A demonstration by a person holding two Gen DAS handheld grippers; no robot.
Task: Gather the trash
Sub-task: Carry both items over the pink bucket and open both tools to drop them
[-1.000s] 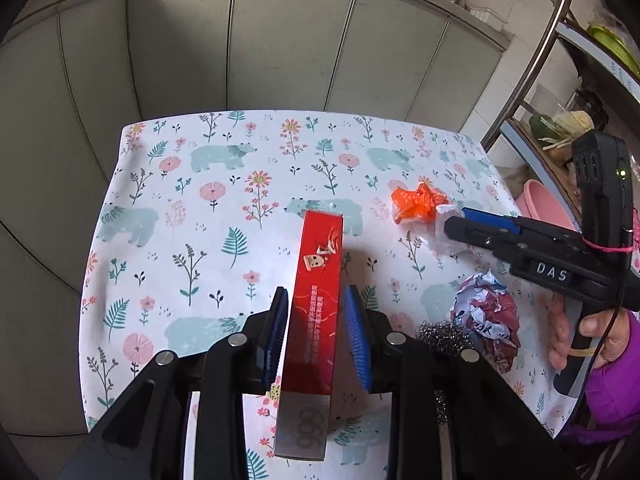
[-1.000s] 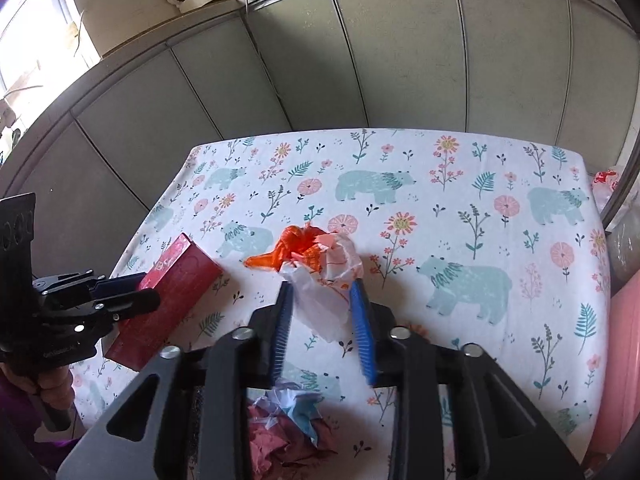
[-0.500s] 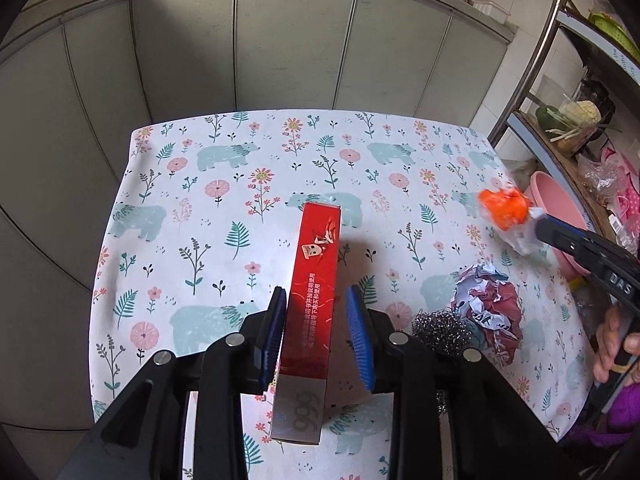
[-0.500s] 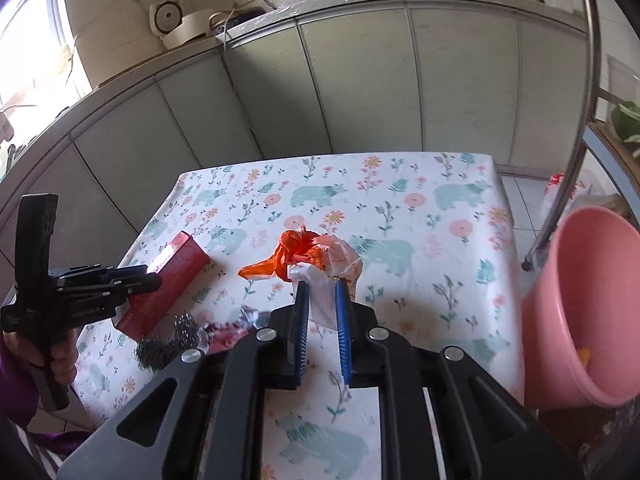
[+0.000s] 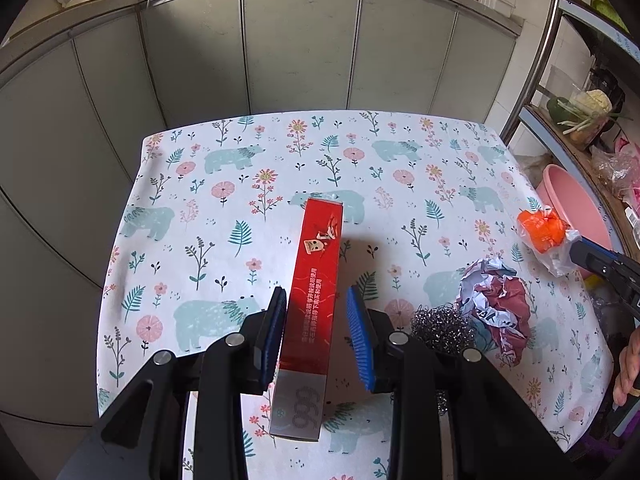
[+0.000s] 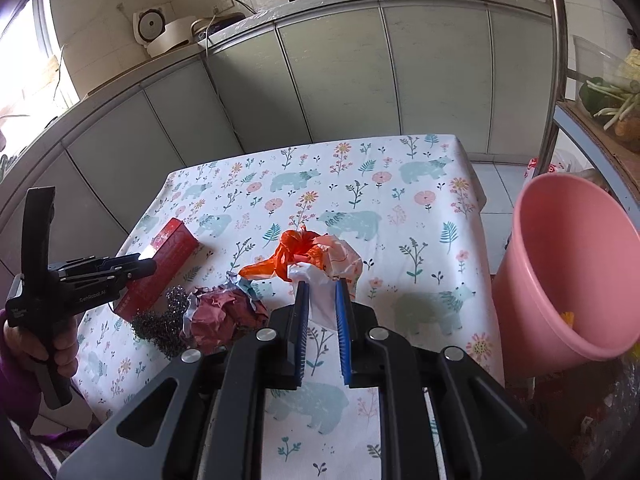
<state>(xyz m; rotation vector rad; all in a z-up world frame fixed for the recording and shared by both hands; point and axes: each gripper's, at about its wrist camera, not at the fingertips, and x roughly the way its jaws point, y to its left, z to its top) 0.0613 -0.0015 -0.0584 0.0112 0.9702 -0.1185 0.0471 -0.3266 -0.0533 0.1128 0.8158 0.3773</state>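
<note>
My right gripper (image 6: 320, 284) is shut on an orange and white plastic bag wad (image 6: 316, 256) and holds it in the air near the table's right edge; it also shows in the left wrist view (image 5: 546, 234). My left gripper (image 5: 316, 300) is open, its fingers either side of a long red box (image 5: 316, 280) that lies on the tablecloth; the box also shows in the right wrist view (image 6: 160, 268). A crumpled red and white paper ball (image 5: 494, 304) and a steel scourer (image 5: 440, 326) lie at the right of the box.
A pink bucket (image 6: 568, 272) stands off the table's right edge, below a metal shelf rack (image 6: 556, 80). The table wears a bear and flower cloth (image 5: 240, 200). Grey-green cabinets (image 5: 300, 40) stand behind it.
My right gripper closed on the bag wad, lifted it off the table and carried it right toward the pink bucket. The left gripper stayed around the red box.
</note>
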